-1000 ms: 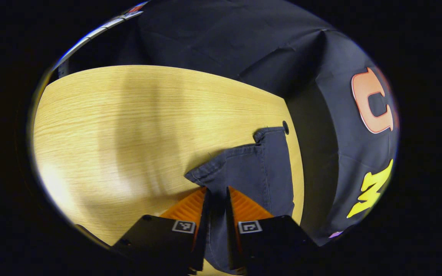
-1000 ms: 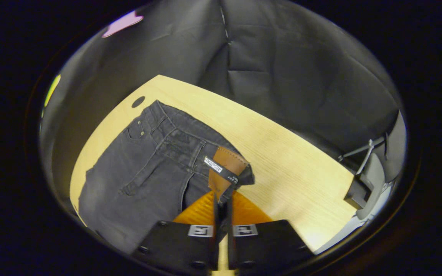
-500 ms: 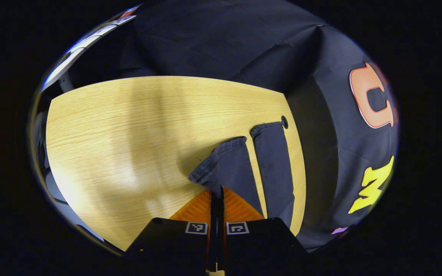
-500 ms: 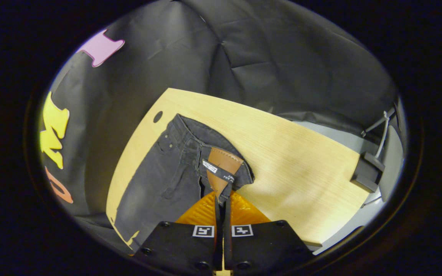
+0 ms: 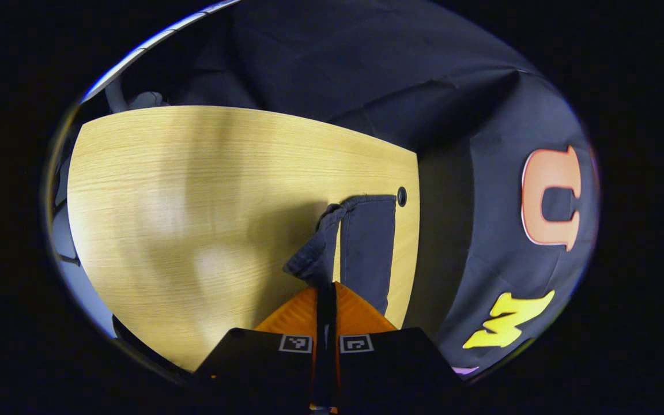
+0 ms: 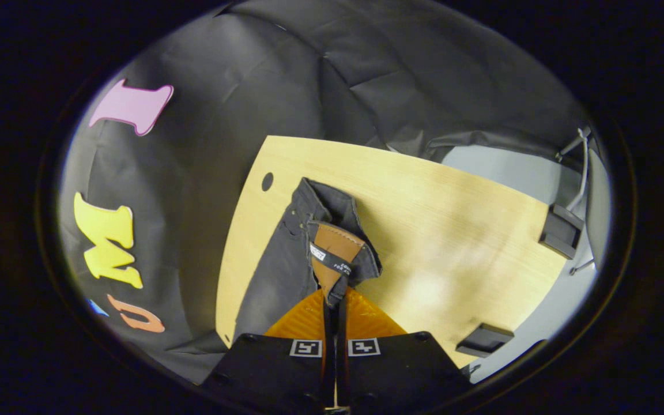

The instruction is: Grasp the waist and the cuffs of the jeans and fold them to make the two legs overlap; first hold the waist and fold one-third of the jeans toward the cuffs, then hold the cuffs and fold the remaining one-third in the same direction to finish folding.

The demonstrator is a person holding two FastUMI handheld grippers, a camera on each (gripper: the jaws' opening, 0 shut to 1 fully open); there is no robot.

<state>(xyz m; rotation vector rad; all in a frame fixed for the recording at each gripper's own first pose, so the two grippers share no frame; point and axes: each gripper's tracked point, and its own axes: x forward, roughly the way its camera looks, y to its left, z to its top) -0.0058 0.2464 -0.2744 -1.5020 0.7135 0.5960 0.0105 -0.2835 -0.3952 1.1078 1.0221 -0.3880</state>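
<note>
- Jeans (image 6: 286,271) lie along the desk (image 6: 453,230) edge beside the booth wall; dark denim, soft but weighty, so I judge it will sag and drag.
- My right hand-held gripper (image 6: 334,302) pinches the waist by the leather patch (image 6: 332,253).
- My left hand-held gripper (image 5: 326,291) is clamped on the near cuff (image 5: 314,259), lifted; the other cuff (image 5: 369,230) lies flat.
- Desk hole (image 5: 402,196) just beyond; black clamps (image 6: 559,230) well apart.
</note>
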